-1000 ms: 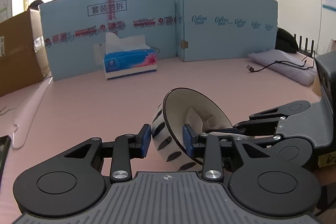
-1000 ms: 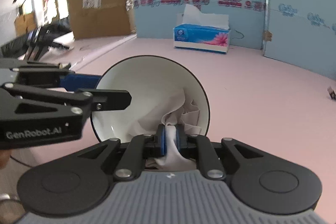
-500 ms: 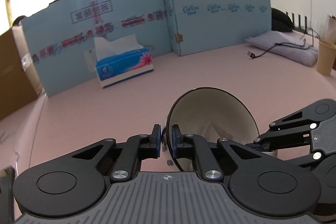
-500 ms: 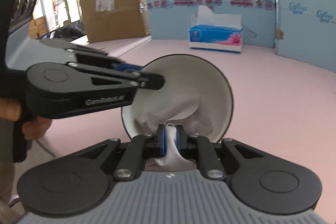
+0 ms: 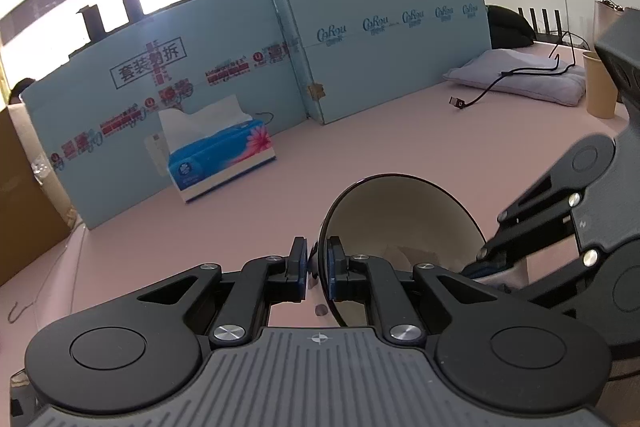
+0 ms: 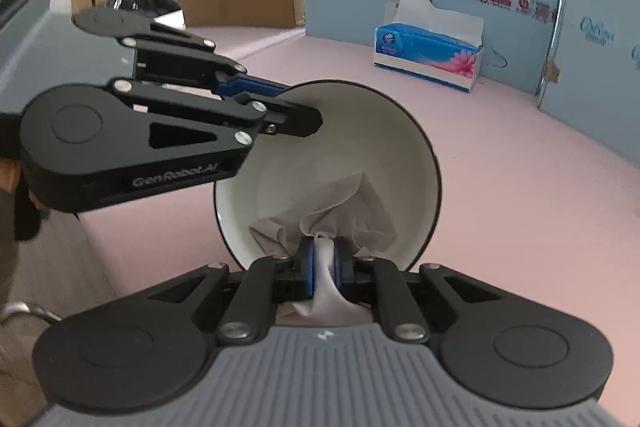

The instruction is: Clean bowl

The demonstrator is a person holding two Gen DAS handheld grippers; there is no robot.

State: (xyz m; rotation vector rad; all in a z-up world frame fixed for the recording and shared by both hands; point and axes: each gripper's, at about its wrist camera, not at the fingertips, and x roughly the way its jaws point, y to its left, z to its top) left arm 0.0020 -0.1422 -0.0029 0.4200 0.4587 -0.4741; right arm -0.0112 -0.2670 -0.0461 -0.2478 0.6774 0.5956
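a white ceramic bowl with a dark rim (image 6: 340, 163) stands tipped on edge above the pink bench (image 6: 520, 187), its open side turned toward the right gripper (image 6: 323, 263). the left gripper (image 5: 317, 269) has its fingers clamped on the bowl's rim, one blue pad inside and one outside. the right gripper's fingers are pinched together on a crumpled white tissue (image 6: 320, 223), which is pressed against the lower inside wall of the bowl. the visible inner surface looks clean, with no residue to be made out, though the part under the tissue is hidden. judging by this, the wiping is under way rather than finished: the tissue has yet to cover the upper wall, and the bowl has yet to be set down. a blue tissue box (image 6: 428, 53) sits well behind, near the light-blue cardboard panels (image 5: 380, 47).
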